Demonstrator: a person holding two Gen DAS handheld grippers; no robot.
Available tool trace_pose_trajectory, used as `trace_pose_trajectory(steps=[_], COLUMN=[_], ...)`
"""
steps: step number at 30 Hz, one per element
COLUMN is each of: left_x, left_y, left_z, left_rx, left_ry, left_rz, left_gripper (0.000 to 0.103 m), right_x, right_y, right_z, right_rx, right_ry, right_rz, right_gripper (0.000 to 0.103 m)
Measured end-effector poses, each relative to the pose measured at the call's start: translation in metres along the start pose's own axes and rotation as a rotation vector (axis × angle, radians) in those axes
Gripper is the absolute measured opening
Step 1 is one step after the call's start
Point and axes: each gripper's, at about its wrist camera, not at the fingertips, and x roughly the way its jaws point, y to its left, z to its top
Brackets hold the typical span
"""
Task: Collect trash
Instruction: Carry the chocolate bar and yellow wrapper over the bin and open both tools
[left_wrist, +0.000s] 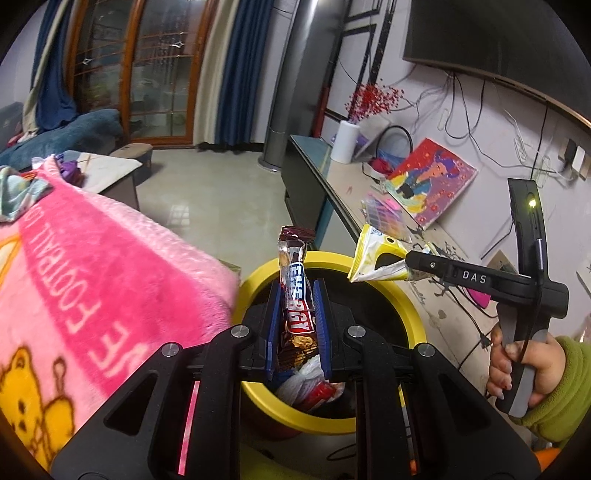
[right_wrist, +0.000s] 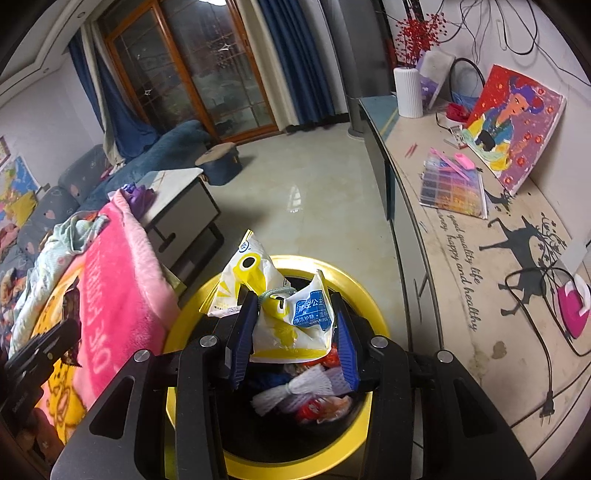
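1. At far left I see a fluffy pink fleece blanket (left_wrist: 110, 266) with white lettering and a yellow bear, draped just beside the round yellow-rimmed black trash bin (left_wrist: 413, 314).
2. My left tool (left_wrist: 298, 325) has its blue ribbed pads pinching a glossy, crinkled brown-and-silver foil snack-bar wrapper (left_wrist: 295, 295). The wrapper's long axis runs along the fingers, with its dark red end pointing away from me above the bin's far rim.
3. Inside the bin lie white foam netting (right_wrist: 295, 391) and red crumpled packaging.
4. My right tool (right_wrist: 293, 332) pinches a crumpled white-and-yellow plastic pouch (right_wrist: 280, 321) with a blue label, over the bin's opening, its torn top tilted up to the left.
5. In the left view, a hand (left_wrist: 517, 365) in a green sleeve grips the right tool's handle upright, fingers levelled leftward.
6. At right, a pale printed tabletop (right_wrist: 461, 258) carries a colourful canvas painting (right_wrist: 517, 125).
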Motion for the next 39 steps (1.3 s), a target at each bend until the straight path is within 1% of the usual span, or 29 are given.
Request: trace_pose_trajectory(steps=[3,11,21,23,25,26,28,29,30,31,33,34,35,36,37,38,39], left_x=[0.01,0.031,0.049,0.051,0.052,0.051,0.051,0.051,0.05,0.049,0.046,0.044,0.041,0.038,0.034,0.029,0.026], left_y=[-0.003,-0.011,-0.01,-0.011,-0.009,-0.009,-0.008,-0.009,-0.009,-0.009,-0.007,-0.005,-0.003,0.0,0.002,0.005,0.008], left_z=[0.001,0.002,0.001,0.001,0.0,0.0,0.0,0.0,0.0,0.0,0.0,0.0,0.001,0.001,0.001,0.002,0.003], left_rx=[0.005,0.026,0.014,0.011,0.003,0.001,0.004,0.004,0.002,0.0,-0.009,-0.018,-0.026,-0.031,-0.036,-0.041,-0.045], left_ry=[0.023,0.067,0.117,0.122,0.126,0.127,0.128,0.129,0.126,0.122,0.112,0.109,0.105,0.1,0.092,0.08,0.073], left_rz=[-0.015,-0.047,-0.052,-0.049,-0.048,-0.048,-0.043,-0.042,-0.041,-0.039,-0.034,-0.028,-0.024,-0.018,-0.01,0.004,0.013], left_gripper=[0.012,0.013,0.013,0.014,0.017,0.019,0.023,0.027,0.034,0.038,0.05,0.053,0.056,0.062,0.065,0.071,0.076], right_x=[0.003,0.014,0.027,0.028,0.029,0.028,0.026,0.025,0.022,0.02,0.015,0.012,0.008,0.005,0.002,-0.002,-0.006], right_y=[-0.003,-0.003,-0.002,-0.001,-0.001,-0.001,0.0,-0.001,-0.001,0.0,0.001,0.002,0.004,0.005,0.008,0.013,0.018], right_z=[-0.004,-0.013,-0.023,-0.023,-0.024,-0.023,-0.023,-0.022,-0.02,-0.019,-0.016,-0.015,-0.014,-0.012,-0.011,-0.008,-0.007], right_rx=[-0.01,-0.018,-0.013,-0.014,-0.014,-0.014,-0.01,-0.005,-0.001,-0.002,-0.005,-0.004,-0.004,-0.006,-0.01,-0.02,-0.031], right_ry=[0.015,0.075,0.136,0.145,0.144,0.141,0.137,0.133,0.123,0.118,0.103,0.093,0.082,0.074,0.065,0.054,0.043], right_rz=[-0.013,-0.004,0.017,0.027,0.03,0.033,0.036,0.039,0.04,0.039,0.041,0.046,0.051,0.054,0.058,0.066,0.074], right_gripper=[0.038,0.039,0.04,0.042,0.045,0.046,0.053,0.055,0.058,0.059,0.062,0.066,0.067,0.071,0.074,0.076,0.081])
